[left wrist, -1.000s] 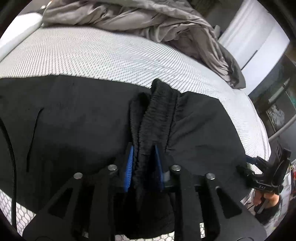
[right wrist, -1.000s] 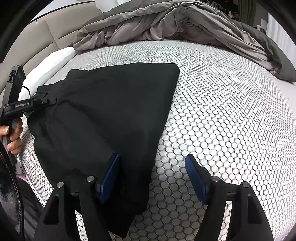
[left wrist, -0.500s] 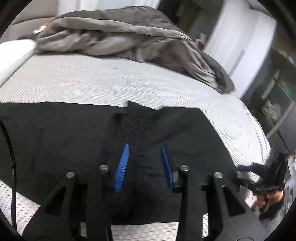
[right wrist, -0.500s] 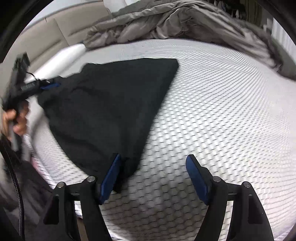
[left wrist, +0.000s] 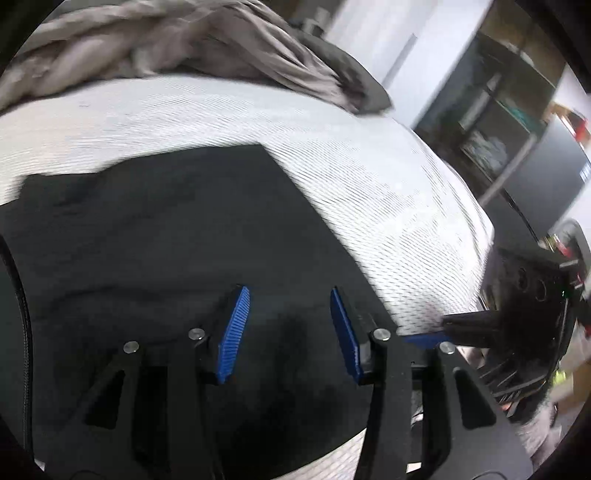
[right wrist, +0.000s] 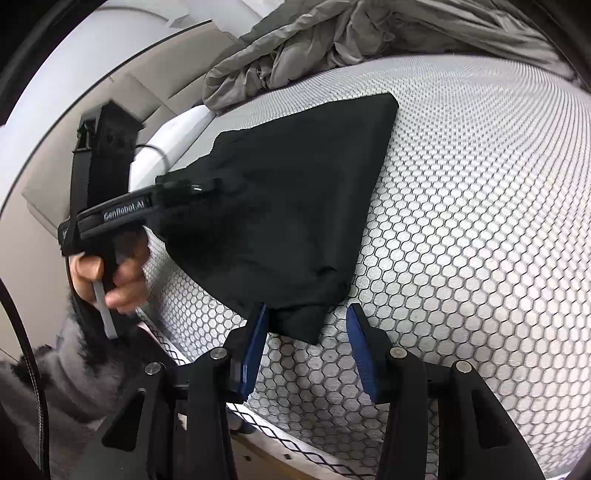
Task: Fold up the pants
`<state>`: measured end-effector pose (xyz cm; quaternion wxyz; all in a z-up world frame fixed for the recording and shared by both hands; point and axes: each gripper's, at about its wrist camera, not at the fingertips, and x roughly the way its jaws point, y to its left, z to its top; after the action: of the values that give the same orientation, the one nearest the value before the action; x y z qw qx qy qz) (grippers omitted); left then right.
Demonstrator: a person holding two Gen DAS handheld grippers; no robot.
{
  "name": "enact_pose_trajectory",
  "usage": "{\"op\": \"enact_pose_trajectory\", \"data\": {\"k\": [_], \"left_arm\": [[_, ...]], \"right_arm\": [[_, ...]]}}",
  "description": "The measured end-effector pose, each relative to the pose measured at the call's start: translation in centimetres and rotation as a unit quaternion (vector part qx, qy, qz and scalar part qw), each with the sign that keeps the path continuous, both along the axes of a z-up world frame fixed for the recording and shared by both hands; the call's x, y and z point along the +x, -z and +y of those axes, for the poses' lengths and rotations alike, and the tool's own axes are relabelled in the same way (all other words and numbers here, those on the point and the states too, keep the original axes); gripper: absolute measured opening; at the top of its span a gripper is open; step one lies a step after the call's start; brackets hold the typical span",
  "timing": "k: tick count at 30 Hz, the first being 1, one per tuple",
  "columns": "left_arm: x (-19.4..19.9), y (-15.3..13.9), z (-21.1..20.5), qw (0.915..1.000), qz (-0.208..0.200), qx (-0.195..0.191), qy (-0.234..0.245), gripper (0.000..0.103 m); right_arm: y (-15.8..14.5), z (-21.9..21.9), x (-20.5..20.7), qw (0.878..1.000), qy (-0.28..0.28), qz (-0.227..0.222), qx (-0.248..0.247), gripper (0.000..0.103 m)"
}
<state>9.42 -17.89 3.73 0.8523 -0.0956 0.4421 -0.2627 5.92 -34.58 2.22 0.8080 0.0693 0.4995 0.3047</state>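
The black pants (right wrist: 295, 192) lie folded flat on the honeycomb-patterned mattress (right wrist: 480, 221). My right gripper (right wrist: 306, 343) is at their near corner; the jaws are closing with that corner between the blue pads. One pad (right wrist: 258, 332) touches the cloth, the other stands clear of it. In the left wrist view the pants (left wrist: 166, 240) spread under my left gripper (left wrist: 290, 328). Its jaws are opening and nothing is pinched between them. From the right wrist view, the left gripper (right wrist: 184, 190) is over the pants' far left edge, held by a hand (right wrist: 122, 273).
A crumpled grey duvet (right wrist: 369, 33) is piled at the back of the bed. A white pillow (right wrist: 177, 129) and beige headboard (right wrist: 110, 110) lie to the left. The mattress's edge (right wrist: 295, 443) is just below my right gripper. Dark shelving (left wrist: 498, 129) stands beyond the bed.
My left gripper let go of the bunched waistband, widened and swung sideways over the flat pants. My right gripper's jaws narrowed around the near corner.
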Motion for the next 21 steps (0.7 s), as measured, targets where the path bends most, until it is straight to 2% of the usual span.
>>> {"op": "enact_pose_trajectory", "data": {"k": [2, 4, 6, 7, 12, 16, 18, 20, 21], "left_arm": [[0.8, 1.0, -3.3, 0.9992, 0.016, 0.031, 0.019, 0.043], [1.2, 1.9, -4.8, 0.9978, 0.022, 0.059, 0.019, 0.043], [1.6, 2.1, -5.0, 0.9982, 0.03, 0.05, 0.013, 0.043], [1.9, 2.1, -4.9, 0.9986, 0.035, 0.038, 0.009, 0.043], [2.7, 2.2, -4.3, 0.9986, 0.049, 0.011, -0.018, 0.043], [2.2, 1.4, -4.2, 0.9984, 0.049, 0.001, -0.028, 0.043], [1.5, 0.2, -3.5, 0.9993, 0.033, -0.003, -0.015, 0.043], [0.4, -0.8, -4.3, 1.0, 0.004, 0.002, 0.006, 0.047], [0.2, -0.9, -4.9, 0.9998, -0.001, 0.009, 0.016, 0.048]], "right_arm": [[0.3, -0.5, 0.6, 0.999, 0.012, 0.016, 0.028, 0.036], [0.7, -1.2, 1.2, 0.998, 0.024, 0.033, 0.055, 0.026], [1.1, -1.5, 1.1, 0.998, 0.03, 0.033, 0.049, 0.007], [1.1, -1.7, 0.9, 0.998, 0.025, 0.034, 0.056, 0.003], [0.6, -1.3, -0.9, 0.998, -0.003, 0.033, 0.058, 0.002], [0.0, -1.1, -2.1, 0.999, -0.025, 0.03, 0.038, 0.004], [-0.9, -1.8, -2.6, 0.999, -0.012, 0.016, 0.031, 0.019], [-1.7, -2.7, -1.9, 0.999, 0.013, 0.002, 0.05, 0.031], [-1.8, -3.3, -1.6, 0.998, 0.028, -0.003, 0.064, 0.032]]}}
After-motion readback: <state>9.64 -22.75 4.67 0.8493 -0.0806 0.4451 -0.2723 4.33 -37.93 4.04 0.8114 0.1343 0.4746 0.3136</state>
